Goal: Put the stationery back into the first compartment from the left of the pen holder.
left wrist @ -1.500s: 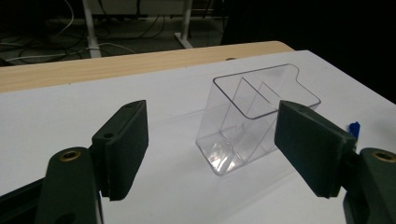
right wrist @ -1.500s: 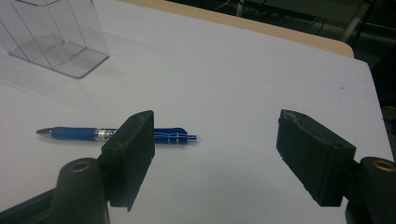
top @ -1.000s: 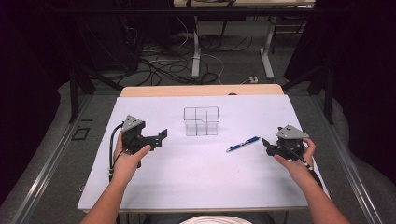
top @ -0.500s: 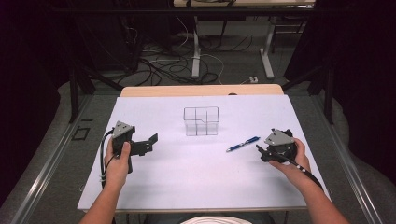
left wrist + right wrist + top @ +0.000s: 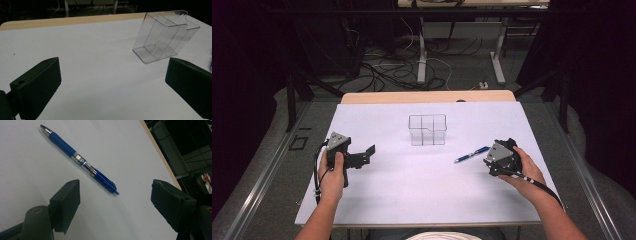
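Note:
A clear plastic divided box (image 5: 427,129) stands upright at the middle of the white table top (image 5: 412,190). In the left gripper view the box (image 5: 163,37) is ahead and to the right. A blue pen (image 5: 471,154) lies flat to the right of the box. My left gripper (image 5: 364,156) is at the near left, well apart from the box, with its jaws wide open (image 5: 111,67) and nothing between them. My right gripper (image 5: 494,159) sits just right of the pen. It is open (image 5: 116,186), with the pen (image 5: 80,160) lying just beyond the jaw tips.
A wooden strip (image 5: 427,96) runs along the table's far edge. Beyond it are floor cables (image 5: 382,70) and white desk legs (image 5: 422,50). The right table edge (image 5: 160,152) lies close beyond the pen.
My left gripper has pulled back toward the near left, away from the box. My right gripper has shifted left, closer to the pen. Box and pen have not moved.

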Motion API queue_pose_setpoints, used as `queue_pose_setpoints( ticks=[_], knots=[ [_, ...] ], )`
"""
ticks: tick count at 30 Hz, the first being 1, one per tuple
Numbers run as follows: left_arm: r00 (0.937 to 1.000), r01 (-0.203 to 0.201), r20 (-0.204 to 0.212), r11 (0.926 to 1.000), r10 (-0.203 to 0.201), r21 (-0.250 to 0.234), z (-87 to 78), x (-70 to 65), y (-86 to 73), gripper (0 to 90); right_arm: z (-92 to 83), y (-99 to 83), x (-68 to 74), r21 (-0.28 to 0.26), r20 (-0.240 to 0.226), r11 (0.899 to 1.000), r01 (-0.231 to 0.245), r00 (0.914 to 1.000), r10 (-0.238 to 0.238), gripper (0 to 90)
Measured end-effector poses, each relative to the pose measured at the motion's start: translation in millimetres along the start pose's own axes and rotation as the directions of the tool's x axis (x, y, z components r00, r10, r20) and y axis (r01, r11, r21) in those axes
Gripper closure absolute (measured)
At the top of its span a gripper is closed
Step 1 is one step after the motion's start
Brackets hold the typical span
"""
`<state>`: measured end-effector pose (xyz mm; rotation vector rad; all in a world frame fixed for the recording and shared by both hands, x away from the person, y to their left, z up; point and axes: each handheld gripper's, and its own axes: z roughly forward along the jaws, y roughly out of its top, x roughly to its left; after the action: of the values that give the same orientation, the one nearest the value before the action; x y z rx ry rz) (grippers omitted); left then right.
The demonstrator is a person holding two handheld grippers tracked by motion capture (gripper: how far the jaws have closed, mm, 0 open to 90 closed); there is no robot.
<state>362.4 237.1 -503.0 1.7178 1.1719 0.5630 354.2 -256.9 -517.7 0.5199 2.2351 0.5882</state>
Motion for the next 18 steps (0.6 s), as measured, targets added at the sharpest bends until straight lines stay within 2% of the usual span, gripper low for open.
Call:
queue_pose_setpoints(
  ticks=[5, 9, 12, 13, 14, 16, 17, 18],
  knots=[
    [1.0, -0.001, 0.003, 0.9999, 0.001, 0.01, 1.1, -0.3, -1.4, 0.1, 2.9, 4.2, 0.8, 0.044, -0.042, 0.994, 0.102, 0.9941, -0.1, 23.2],
    [1.0, 0.0, 0.005, 0.9999, 0.0, 0.01, 1.1, -1.3, -1.3, 0.1, 4.9, 9.4, 0.5, 0.091, -0.1, 0.977, 0.193, 0.9779, -0.183, 23.8],
    [1.0, 0.0, 0.006, 1.0, 0.0, 0.009, 1.2, -1.8, -1.2, 0.1, 7.6, 13.5, -0.2, 0.076, -0.119, 0.969, 0.233, 0.9674, -0.223, 23.7],
    [1.0, -0.001, 0.006, 0.9999, 0.001, 0.011, 1.4, -1.7, -1.3, 0.1, 8.1, 15.5, -1.5, 0.076, -0.135, 0.962, 0.261, 0.9588, -0.25, 23.7],
    [1.0, -0.001, 0.006, 0.9999, 0.001, 0.011, 1.6, -1.6, -1.4, 0.1, 8.3, 16.9, -0.8, 0.08, -0.143, 0.963, 0.257, 0.9592, -0.244, 23.7],
    [1.0, -0.003, 0.005, 0.9999, 0.003, 0.012, 2.0, -1.0, -1.7, 0.1, 9.4, 19.9, -2.4, 0.071, -0.171, 0.957, 0.28, 0.949, -0.265, 23.7],
    [1.0, -0.001, 0.005, 0.9999, 0.001, 0.011, 2.2, -0.9, -1.6, 0.1, 10.4, 22.2, -3.6, 0.071, -0.192, 0.952, 0.299, 0.9402, -0.281, 23.7],
    [1.0, 0.005, 0.004, 0.9999, -0.005, 0.011, 2.2, -1.0, -1.4, 0.1, 10.5, 23.1, -3.8, 0.079, -0.199, 0.95, 0.302, 0.9386, -0.282, 23.8]
  ],
)
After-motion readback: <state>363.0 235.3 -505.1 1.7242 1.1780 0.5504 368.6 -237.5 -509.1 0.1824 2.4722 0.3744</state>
